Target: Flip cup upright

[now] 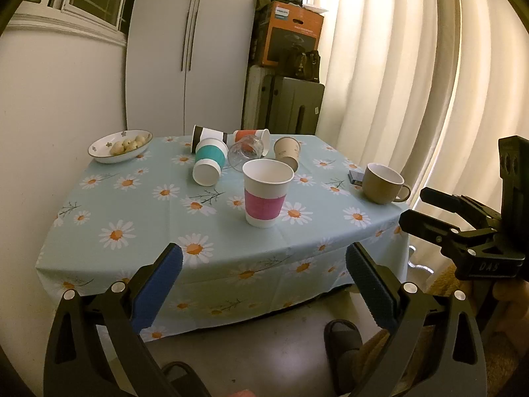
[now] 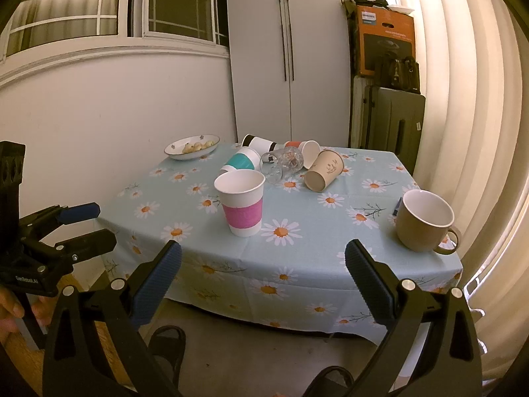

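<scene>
A pink-banded paper cup (image 1: pixel 266 192) (image 2: pixel 241 202) stands upright mid-table. A tan mug (image 1: pixel 383 182) (image 2: pixel 425 220) stands upright at the right. Lying on their sides at the back are a teal-banded cup (image 1: pixel 208 162) (image 2: pixel 240 162), a black-banded cup (image 1: pixel 208 135) (image 2: pixel 259 143), an orange-banded cup (image 1: pixel 253 136) (image 2: pixel 305 152), a kraft cup (image 1: pixel 287 153) (image 2: pixel 324 171) and a clear glass (image 1: pixel 247 151) (image 2: pixel 282 162). My left gripper (image 1: pixel 264 261) and right gripper (image 2: pixel 263 259) are open and empty, in front of the table's near edge.
A white dish of small fruit (image 1: pixel 120 145) (image 2: pixel 192 147) sits at the table's back left corner. A small dark object (image 1: pixel 356 176) lies beside the mug. Suitcases and a box (image 1: pixel 287 33) stand behind; curtains hang to the right. Sandalled feet (image 1: pixel 344 334) are below.
</scene>
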The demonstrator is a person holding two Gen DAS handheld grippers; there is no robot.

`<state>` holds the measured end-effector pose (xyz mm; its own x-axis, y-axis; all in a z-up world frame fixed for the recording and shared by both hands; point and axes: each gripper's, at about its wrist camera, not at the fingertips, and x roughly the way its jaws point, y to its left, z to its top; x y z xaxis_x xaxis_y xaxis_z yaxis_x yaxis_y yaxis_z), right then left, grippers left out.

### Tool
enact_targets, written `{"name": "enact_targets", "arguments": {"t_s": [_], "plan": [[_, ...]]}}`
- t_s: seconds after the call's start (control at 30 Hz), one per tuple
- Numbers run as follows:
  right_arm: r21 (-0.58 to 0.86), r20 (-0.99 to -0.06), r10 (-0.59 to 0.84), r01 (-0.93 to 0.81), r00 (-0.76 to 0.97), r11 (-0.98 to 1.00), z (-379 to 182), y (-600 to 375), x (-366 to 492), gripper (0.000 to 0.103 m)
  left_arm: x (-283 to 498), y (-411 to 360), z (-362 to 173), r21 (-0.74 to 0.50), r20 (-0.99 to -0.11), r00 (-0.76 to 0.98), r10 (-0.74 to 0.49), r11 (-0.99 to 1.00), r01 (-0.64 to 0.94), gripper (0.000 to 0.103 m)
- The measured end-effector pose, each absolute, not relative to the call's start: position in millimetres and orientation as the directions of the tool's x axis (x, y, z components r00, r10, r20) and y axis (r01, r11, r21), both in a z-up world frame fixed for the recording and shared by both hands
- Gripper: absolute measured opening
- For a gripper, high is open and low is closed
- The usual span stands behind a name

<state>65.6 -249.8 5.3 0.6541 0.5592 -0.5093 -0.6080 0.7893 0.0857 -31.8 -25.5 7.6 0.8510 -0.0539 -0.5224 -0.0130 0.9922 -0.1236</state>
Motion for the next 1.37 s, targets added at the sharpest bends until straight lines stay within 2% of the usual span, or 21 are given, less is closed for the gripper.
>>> {"name": "enact_targets", "arguments": {"t_s": [1.37], "plan": [[0.082,-0.513,0.557,-0.609,0.653,0.789,4.7,-250.0,66.1,0.098,-30.8,-25.1,7.3,-0.133,-0.524,0.848,-0.075,0.991,0.005,0.096]]}}
